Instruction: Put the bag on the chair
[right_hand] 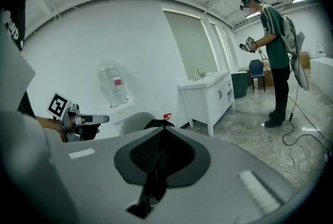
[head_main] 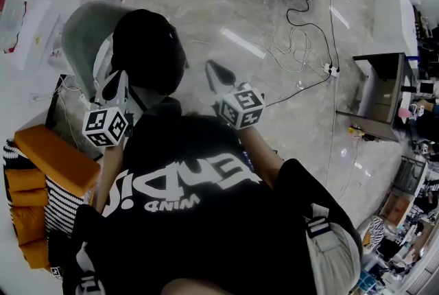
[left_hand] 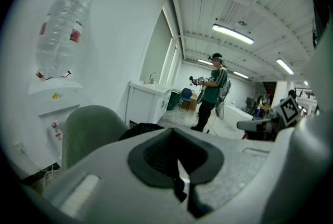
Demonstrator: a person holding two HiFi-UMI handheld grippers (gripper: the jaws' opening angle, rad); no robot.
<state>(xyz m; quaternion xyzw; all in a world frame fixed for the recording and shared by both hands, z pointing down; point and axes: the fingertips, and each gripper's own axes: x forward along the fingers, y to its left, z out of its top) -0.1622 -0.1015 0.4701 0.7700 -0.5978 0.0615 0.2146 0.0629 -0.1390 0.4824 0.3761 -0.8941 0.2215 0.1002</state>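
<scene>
A black bag [head_main: 147,50] rests on the seat of a grey-green chair [head_main: 82,40] in front of me. My left gripper [head_main: 116,84] hovers at the bag's near left edge, jaws shut and empty. Also shut with nothing held, my right gripper [head_main: 214,71] is to the right of the bag, apart from it. In the left gripper view the chair back [left_hand: 91,129] and a strip of the bag [left_hand: 140,128] show just beyond the closed left gripper [left_hand: 174,134]. The right gripper view shows the bag's top [right_hand: 156,124] past the closed right gripper [right_hand: 164,132].
A water dispenser with a bottle [left_hand: 60,35] stands against the wall left of the chair. Orange cushions [head_main: 48,163] lie at my left. A white cabinet [right_hand: 208,95] stands further along the wall. Cables [head_main: 302,46] trail over the floor, where another person [right_hand: 273,56] stands.
</scene>
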